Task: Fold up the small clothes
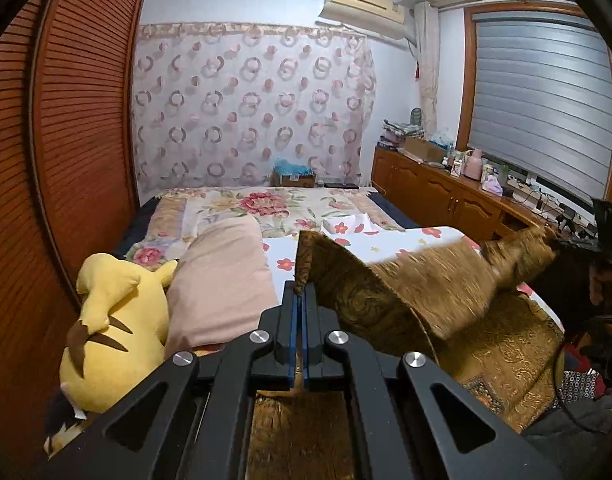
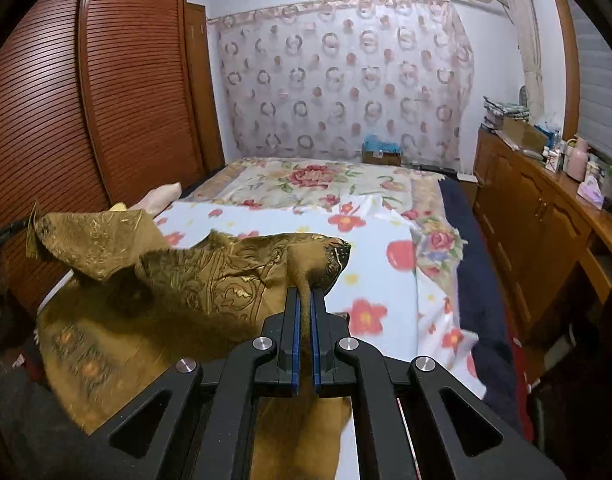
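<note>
A golden-brown patterned cloth (image 1: 410,292) hangs lifted over the near end of the bed, its lower part still lying on the sheet. My left gripper (image 1: 302,292) is shut on one corner of it, which sticks up between the blue pads. My right gripper (image 2: 304,294) is shut on the other corner of the same cloth (image 2: 209,276). In the left wrist view the right gripper (image 1: 562,242) shows at the far right, holding the blurred far end. The cloth sags between the two grips.
A white sheet with red flowers (image 2: 289,216) covers the bed. A yellow plush toy (image 1: 113,320) and a pink pillow (image 1: 221,280) lie at the left. A louvred wooden wardrobe (image 2: 105,80) stands left, a cluttered wooden cabinet (image 2: 546,208) right.
</note>
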Demonstrator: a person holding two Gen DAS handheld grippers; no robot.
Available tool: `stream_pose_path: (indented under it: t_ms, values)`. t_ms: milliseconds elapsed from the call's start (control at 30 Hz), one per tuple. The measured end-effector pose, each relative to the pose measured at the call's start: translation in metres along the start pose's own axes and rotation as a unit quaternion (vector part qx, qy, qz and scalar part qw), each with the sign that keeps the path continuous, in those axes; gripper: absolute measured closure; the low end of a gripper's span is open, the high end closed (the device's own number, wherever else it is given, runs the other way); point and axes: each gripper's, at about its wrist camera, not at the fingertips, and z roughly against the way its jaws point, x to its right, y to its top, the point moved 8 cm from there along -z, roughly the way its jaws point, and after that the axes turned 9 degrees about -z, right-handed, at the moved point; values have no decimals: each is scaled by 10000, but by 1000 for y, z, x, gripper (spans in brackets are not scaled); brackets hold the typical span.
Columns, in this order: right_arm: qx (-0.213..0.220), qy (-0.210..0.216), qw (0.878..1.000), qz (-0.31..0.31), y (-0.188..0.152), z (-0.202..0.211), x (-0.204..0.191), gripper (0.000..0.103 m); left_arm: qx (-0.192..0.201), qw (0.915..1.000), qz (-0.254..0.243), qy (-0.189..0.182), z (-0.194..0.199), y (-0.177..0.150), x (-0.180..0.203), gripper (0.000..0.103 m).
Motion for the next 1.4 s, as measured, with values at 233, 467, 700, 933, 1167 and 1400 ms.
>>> stream_pose_path:
  t_ms: [233, 467, 700, 933, 1167, 1400]
  values:
    - [-434, 90, 9989, 149, -22, 44, -16, 99, -6, 10000, 0, -20, 25, -7, -2, 96]
    - [-382, -207, 9990, 70, -14, 45, -4, 70, -73, 9998, 73, 182, 23, -11, -21, 55]
    - [-389, -247, 9988, 153, -12, 8, -18, 54, -383, 9990, 95, 217, -12, -21, -27, 53]
    - [-659, -370, 9970, 177, -12, -48, -9, 50, -1036, 9945, 132, 64, -64, -53, -31, 53]
    - [-953, -476, 9941, 204, -14, -70, 1, 49, -1423, 9897, 149, -52, -90, -79, -27, 53]
    - [-1379, -559, 9888, 105, -25, -88, 14, 43, -1799, 9834, 194, -108, -106, -102, -25, 53]
